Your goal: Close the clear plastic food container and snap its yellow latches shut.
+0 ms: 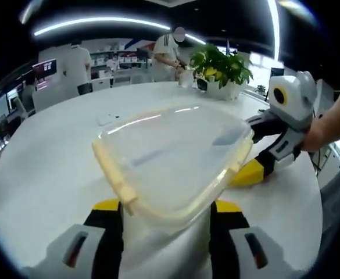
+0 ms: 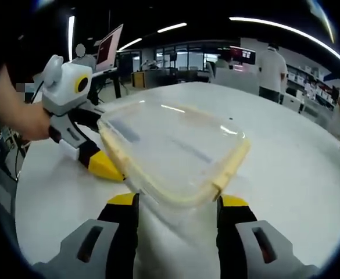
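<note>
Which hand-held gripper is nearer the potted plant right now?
Right. The right hand-held gripper sits at the side of the container that faces the potted plant. The left hand-held gripper is at the container's near edge, with the container between it and the plant.

The left gripper (image 1: 167,210) is showing two black jaws capped with yellow tips, each rising from a pale grey housing that is carrying a dark slot with a reddish mark. Beyond its jaws, the right gripper (image 1: 261,165) is presenting a white box body, black-and-white linkage and a yellow wedge tip, gripped by a bare hand (image 1: 315,133) and forearm.
</note>
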Action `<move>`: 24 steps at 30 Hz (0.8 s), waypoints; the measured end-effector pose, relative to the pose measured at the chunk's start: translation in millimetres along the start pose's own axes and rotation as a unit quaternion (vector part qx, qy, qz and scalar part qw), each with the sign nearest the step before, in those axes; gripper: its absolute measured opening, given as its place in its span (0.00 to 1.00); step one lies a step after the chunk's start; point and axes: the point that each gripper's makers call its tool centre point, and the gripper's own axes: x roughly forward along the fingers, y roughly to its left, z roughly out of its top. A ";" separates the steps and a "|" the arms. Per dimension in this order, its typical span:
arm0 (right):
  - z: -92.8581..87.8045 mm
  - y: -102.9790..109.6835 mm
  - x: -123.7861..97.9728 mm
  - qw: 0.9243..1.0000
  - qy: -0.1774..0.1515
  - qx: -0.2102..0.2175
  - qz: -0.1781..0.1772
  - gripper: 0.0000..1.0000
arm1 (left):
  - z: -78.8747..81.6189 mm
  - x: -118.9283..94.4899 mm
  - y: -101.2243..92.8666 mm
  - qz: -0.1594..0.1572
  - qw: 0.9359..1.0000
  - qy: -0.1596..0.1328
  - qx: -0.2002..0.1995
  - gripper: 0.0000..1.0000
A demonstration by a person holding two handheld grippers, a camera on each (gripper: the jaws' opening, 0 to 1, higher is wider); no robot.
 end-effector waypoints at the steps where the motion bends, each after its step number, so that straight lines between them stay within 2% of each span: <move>1: -0.2 0.0 0.0 1.000 0.000 0.001 0.000 0.52 | -0.1 -0.1 0.1 0.000 1.000 0.000 0.001 0.55; 7: 1.2 2.7 -1.2 1.000 -0.008 0.000 0.002 0.55 | -2.9 -3.2 0.0 0.001 1.000 -0.004 0.001 0.54; 9: 1.6 3.0 -1.1 1.000 -0.013 0.006 0.003 0.58 | -3.5 -4.2 0.2 0.005 1.000 -0.006 -0.002 0.58; 12: 1.2 3.7 -0.7 1.000 -0.017 0.013 0.004 0.67 | -3.5 -4.8 3.3 0.016 1.000 -0.014 -0.019 0.73; 17: 2.2 8.2 -0.9 0.999 -0.036 0.027 0.014 0.86 | -4.0 -6.6 1.4 0.015 0.999 -0.019 -0.025 0.82; 24: 2.4 12.8 -3.6 0.998 -0.049 0.043 0.022 0.97 | -4.5 -9.9 0.8 0.019 0.999 -0.028 -0.033 0.91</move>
